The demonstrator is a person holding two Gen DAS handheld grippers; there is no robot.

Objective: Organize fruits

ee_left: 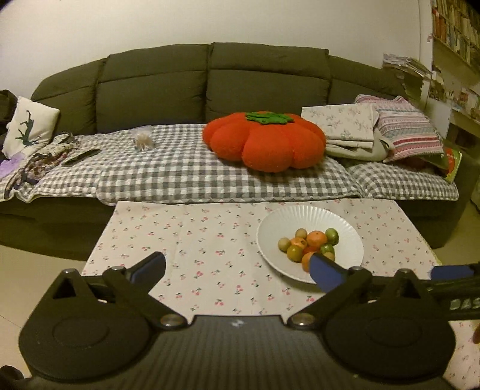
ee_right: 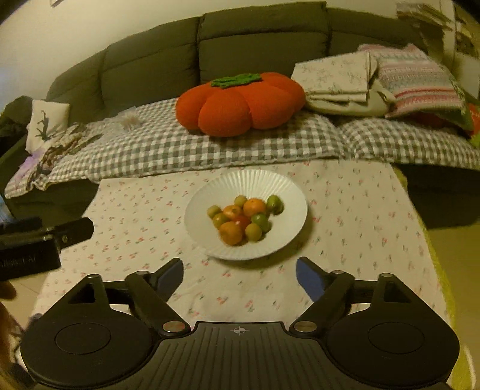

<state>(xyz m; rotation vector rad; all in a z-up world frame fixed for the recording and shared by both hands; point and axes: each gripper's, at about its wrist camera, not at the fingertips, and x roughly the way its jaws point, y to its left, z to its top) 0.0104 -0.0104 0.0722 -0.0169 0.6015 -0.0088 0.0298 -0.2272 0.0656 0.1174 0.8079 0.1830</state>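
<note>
A white ribbed plate point(ee_left: 282, 220) point(ee_right: 258, 183) sits on a table under a cherry-print cloth point(ee_left: 192, 240) point(ee_right: 144, 216). It holds a pile of several small fruits point(ee_left: 310, 244) point(ee_right: 244, 217): orange tangerines and small green-yellow ones. My left gripper point(ee_left: 240, 268) is open and empty, left of and in front of the plate; its right finger overlaps the plate's near edge. My right gripper point(ee_right: 240, 274) is open and empty, just in front of the plate. The right gripper also shows at the right edge of the left wrist view point(ee_left: 453, 271); the left one shows at the left of the right wrist view point(ee_right: 60, 232).
A dark sofa point(ee_left: 210, 78) point(ee_right: 255, 39) with a checked blanket stands right behind the table. On it lie an orange pumpkin cushion point(ee_left: 264, 141) point(ee_right: 240, 102), folded linens point(ee_left: 342, 129) point(ee_right: 336, 78), pillows and small clutter at the left. Bookshelves point(ee_left: 456, 27) stand at the right.
</note>
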